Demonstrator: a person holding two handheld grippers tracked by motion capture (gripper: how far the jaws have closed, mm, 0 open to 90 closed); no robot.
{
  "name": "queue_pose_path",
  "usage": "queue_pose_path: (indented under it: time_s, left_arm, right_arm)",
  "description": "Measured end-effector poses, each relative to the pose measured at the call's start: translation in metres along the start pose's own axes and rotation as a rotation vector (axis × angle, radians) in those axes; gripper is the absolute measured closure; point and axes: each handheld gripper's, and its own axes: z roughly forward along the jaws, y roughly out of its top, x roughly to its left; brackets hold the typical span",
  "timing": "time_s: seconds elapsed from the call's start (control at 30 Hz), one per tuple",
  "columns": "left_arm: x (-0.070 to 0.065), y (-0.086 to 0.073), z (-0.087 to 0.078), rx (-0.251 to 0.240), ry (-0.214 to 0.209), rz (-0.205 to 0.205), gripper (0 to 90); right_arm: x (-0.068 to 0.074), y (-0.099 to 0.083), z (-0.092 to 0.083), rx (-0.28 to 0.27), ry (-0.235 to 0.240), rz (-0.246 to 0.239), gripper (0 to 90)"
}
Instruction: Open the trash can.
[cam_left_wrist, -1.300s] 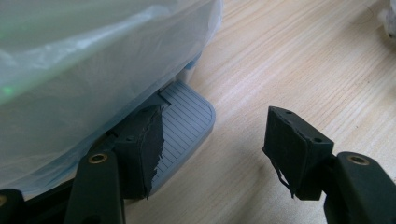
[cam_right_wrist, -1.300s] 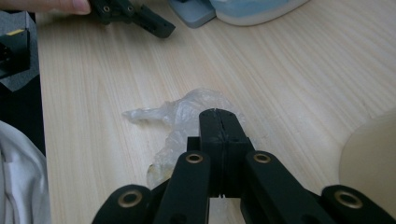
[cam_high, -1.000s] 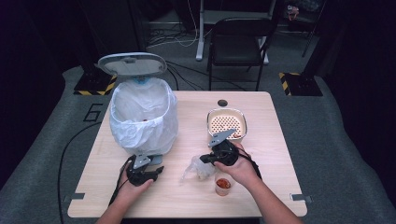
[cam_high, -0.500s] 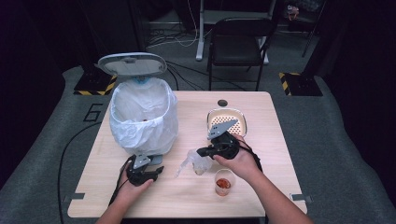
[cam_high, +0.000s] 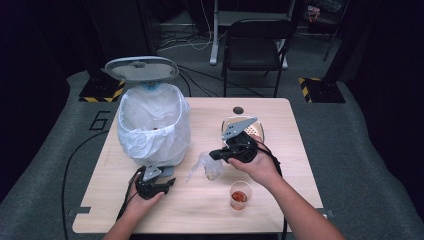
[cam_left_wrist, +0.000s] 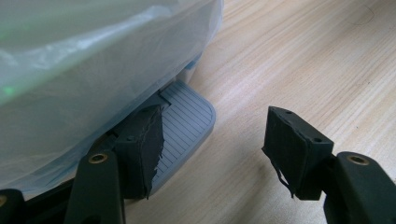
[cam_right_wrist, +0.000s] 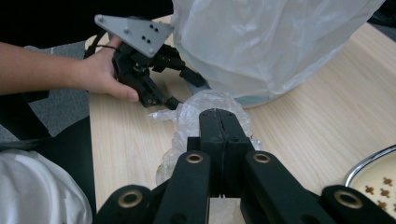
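Note:
A pedal bin (cam_high: 152, 125) with a white liner stands at the table's left, its lid (cam_high: 141, 67) raised. My left gripper (cam_high: 167, 176) sits at the bin's foot. In the left gripper view it (cam_left_wrist: 215, 135) is open, one jaw lying over the grey pedal (cam_left_wrist: 187, 121) under the liner (cam_left_wrist: 93, 56). My right gripper (cam_high: 212, 155) is shut on a piece of crumpled clear plastic (cam_high: 202, 167), held above the table's middle. The right gripper view shows the shut jaws (cam_right_wrist: 220, 116) pinching the plastic (cam_right_wrist: 205, 105), with the bin (cam_right_wrist: 271, 42) and the left gripper (cam_right_wrist: 187, 91) beyond.
A small clear cup (cam_high: 240, 196) with red contents stands near the front edge, below the right hand. A patterned dish (cam_high: 260, 131) lies behind the right gripper; its rim (cam_right_wrist: 369, 168) is at that view's lower right. A chair (cam_high: 255, 40) stands beyond the table.
The right gripper has risen from the tabletop with the crumpled plastic, which now hangs clear of the wood. The left gripper has stayed at the pedal.

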Motion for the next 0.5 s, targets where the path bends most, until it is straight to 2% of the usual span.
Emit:
queue_pose_path:
  time_s: [0.33, 0.5]
  left_arm:
    - [0.0, 0.0, 0.0, -0.001, -0.001, -0.002, 37.3]
    - [0.001, 0.0, 0.0, -0.002, -0.004, -0.003, 37.4]
  right_arm:
    - [0.0, 0.021, -0.015, -0.033, 0.006, -0.012, 90.0]
    - [-0.002, 0.038, -0.026, -0.045, -0.006, -0.021, 90.0]
